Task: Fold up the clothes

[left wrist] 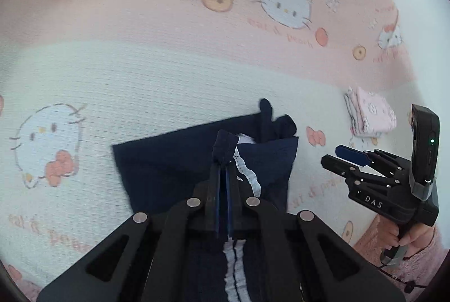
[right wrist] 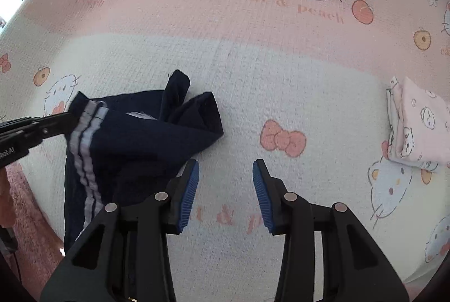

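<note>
Your left gripper (left wrist: 225,144) pinches the one navy garment (right wrist: 135,139), crumpled, two white stripes; right gripper (right wrist: 225,181) half-open, empty. One folded pink stack (right wrist: 419,127) far right.

My left tongs (left wrist: 225,150) cover the fold of the navy garment (left wrist: 157,169) they pinch — its striped band runs under my frame and off the bottom edge. The bed cover (left wrist: 168,71) blurs toward the far rim, its lettering unreadable. The hand (left wrist: 405,238) holding my right tongs (left wrist: 341,158) is half hidden — its sleeve is cut off.
</note>
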Tool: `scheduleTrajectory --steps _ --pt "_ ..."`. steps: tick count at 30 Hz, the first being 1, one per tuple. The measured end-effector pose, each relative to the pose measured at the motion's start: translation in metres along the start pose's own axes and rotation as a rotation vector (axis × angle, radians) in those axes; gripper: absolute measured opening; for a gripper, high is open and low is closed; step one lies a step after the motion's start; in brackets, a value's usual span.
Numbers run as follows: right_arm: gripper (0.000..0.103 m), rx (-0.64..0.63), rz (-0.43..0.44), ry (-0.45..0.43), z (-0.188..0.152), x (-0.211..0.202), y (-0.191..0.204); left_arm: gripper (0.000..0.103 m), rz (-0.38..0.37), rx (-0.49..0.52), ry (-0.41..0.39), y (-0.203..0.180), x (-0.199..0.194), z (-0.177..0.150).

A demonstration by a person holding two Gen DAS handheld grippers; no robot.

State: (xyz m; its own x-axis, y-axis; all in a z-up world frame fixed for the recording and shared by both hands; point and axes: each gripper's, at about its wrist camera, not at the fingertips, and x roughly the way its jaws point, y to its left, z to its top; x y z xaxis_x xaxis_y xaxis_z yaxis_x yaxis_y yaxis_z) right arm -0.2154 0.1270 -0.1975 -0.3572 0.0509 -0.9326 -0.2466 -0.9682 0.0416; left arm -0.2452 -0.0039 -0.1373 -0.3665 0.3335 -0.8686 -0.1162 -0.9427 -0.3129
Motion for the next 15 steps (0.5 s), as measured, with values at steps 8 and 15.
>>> scheduleTrajectory --steps 8,15 --pt "0.041 -0.071 -0.006 0.017 0.033 0.027 0.025 0.004 0.109 -0.159 0.037 0.074 0.005 -0.002" --pt "0.041 -0.167 0.019 -0.002 0.061 0.05 0.049 0.004 0.1 -0.189 0.085 0.083 0.028 -0.014"
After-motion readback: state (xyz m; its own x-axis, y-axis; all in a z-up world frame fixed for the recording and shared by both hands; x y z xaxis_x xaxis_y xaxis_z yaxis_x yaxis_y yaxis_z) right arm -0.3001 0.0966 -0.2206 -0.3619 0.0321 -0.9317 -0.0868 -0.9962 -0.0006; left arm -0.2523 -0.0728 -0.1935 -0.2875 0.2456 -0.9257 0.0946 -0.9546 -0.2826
